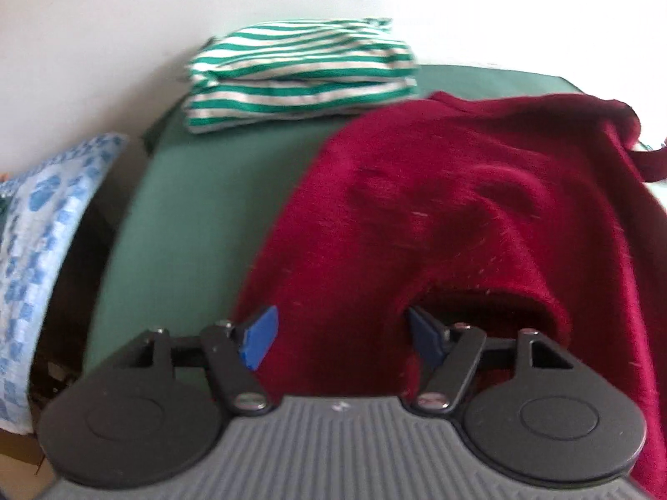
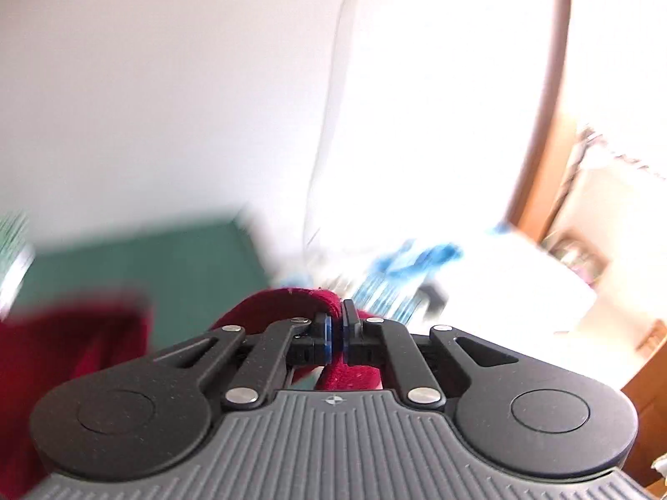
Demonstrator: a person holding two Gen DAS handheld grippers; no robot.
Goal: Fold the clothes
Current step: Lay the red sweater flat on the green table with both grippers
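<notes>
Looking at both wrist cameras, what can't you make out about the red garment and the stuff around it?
- Left wrist view: red garment runs off the right edge; its full shape is unknown.
- Left wrist view: blue patterned fabric is cut by the left edge.
- Right wrist view: blue-and-white item is smeared by motion blur.

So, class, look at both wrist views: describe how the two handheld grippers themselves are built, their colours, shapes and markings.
Both look alike. The left gripper has a grey ribbed body, two round black discs at its sides and black linkage arms joined by silver screws, ending in blue pads. The right gripper has the same build, and a small crosshair mark sits on its grey body. No cables, hands or sleeves show.
</notes>
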